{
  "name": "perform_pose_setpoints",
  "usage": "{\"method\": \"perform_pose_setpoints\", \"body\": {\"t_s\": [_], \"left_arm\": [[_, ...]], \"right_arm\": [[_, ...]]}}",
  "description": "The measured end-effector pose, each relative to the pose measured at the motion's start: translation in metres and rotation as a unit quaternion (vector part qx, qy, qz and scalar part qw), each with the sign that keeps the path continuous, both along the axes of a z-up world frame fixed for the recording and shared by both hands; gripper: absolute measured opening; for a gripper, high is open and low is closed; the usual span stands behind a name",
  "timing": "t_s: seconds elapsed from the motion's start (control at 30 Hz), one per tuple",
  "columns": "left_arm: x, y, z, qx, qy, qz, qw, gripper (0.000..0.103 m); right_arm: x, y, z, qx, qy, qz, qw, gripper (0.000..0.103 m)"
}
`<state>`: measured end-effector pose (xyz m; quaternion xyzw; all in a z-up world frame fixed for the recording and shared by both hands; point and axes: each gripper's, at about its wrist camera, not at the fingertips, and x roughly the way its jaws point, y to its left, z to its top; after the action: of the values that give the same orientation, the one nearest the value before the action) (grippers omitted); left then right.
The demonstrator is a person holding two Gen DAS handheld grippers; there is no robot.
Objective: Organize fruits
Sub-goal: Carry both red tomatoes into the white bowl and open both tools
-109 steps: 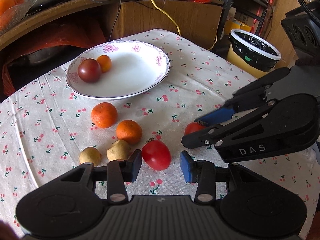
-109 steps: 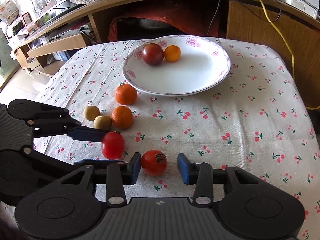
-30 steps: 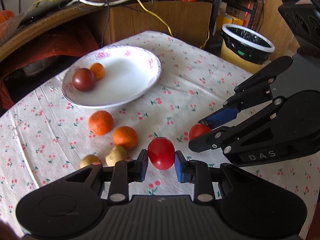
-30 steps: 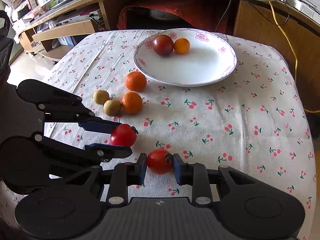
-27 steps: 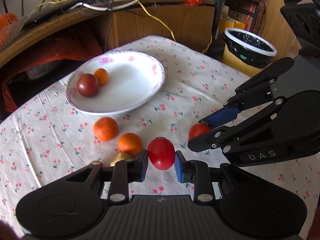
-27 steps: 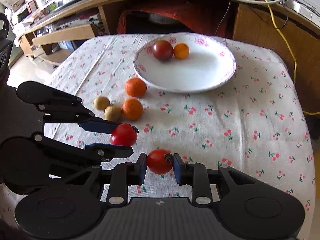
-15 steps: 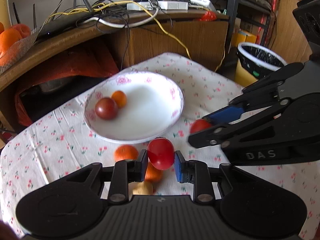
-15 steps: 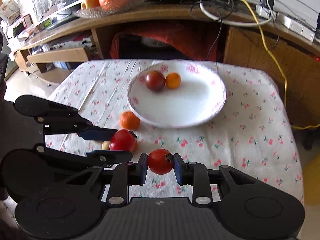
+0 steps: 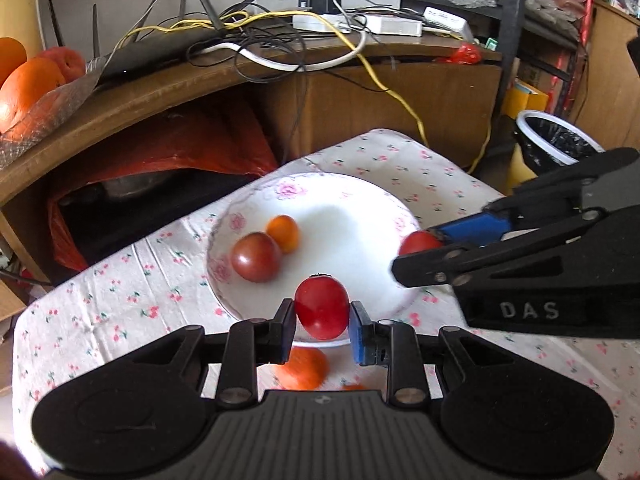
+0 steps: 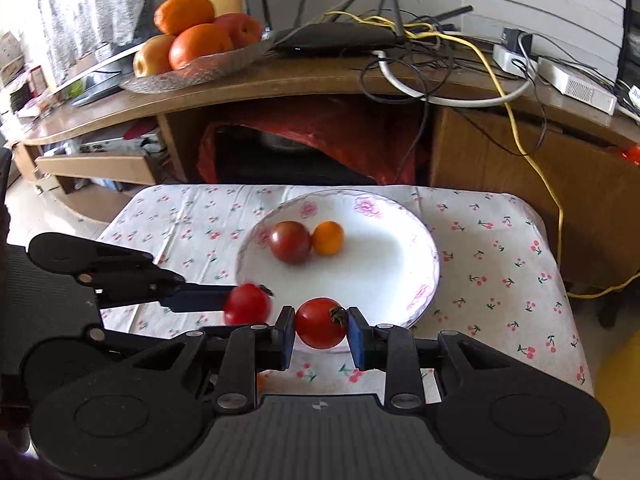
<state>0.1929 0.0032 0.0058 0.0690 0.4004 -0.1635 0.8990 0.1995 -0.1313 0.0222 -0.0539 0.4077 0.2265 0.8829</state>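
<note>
Left tool (image 9: 322, 322): closed on a red tomato (image 9: 322, 307), held in the air over the near rim of the plate (image 9: 360, 200).
Left tomato: pinched at its widest part between the two pads, stem end up.
Plate: white with pink flowers, on the cherry-print tabletop (image 10: 500, 264). It holds a dark tomato (image 10: 290, 241) and a small orange (image 10: 328, 237), touching, toward the far left side.
Right tool (image 10: 321, 332): closed on a second tomato (image 10: 320, 322), stem pointing right, above the plate's near edge.
Spacing: the two tools sit side by side, just beside each other; each shows in the other's view, fruit in its grip.
Loose fruit: an orange one (image 9: 302, 366), blurred, lies on the tabletop below the left tool.
Background: a fruit bowl (image 10: 192, 64) on a wooden shelf, with cables beside it.
Risk, collision: both tools likely head for the same plate; lowering together could knock tools or fruit.
Risk, rolling: round tomatoes released onto the sloped rim may roll off, or bump the two fruits already there.
Risk, squeeze: soft skin could split if the grip tightens.
</note>
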Motion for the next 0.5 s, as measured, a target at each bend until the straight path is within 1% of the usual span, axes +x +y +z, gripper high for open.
{"method": "perform_pose_setpoints", "body": {"t_s": [0.17, 0.27, 0.5], "left_arm": [[0.013, 0.007, -0.005, -0.001, 0.003, 0.014, 0.9999, 0.036], [0.018, 0.013, -0.010, -0.005, 0.013, 0.025, 0.9996, 0.036], [0.022, 0.019, -0.018, -0.011, 0.021, 0.037, 0.9990, 0.036]], "right_arm": [[0.014, -0.006, -0.007, 0.007, 0.003, -0.022, 1.000, 0.024], [0.021, -0.006, -0.012, 0.003, 0.006, -0.030, 1.000, 0.025], [0.032, 0.002, -0.022, 0.004, 0.015, -0.026, 1.000, 0.025]]}}
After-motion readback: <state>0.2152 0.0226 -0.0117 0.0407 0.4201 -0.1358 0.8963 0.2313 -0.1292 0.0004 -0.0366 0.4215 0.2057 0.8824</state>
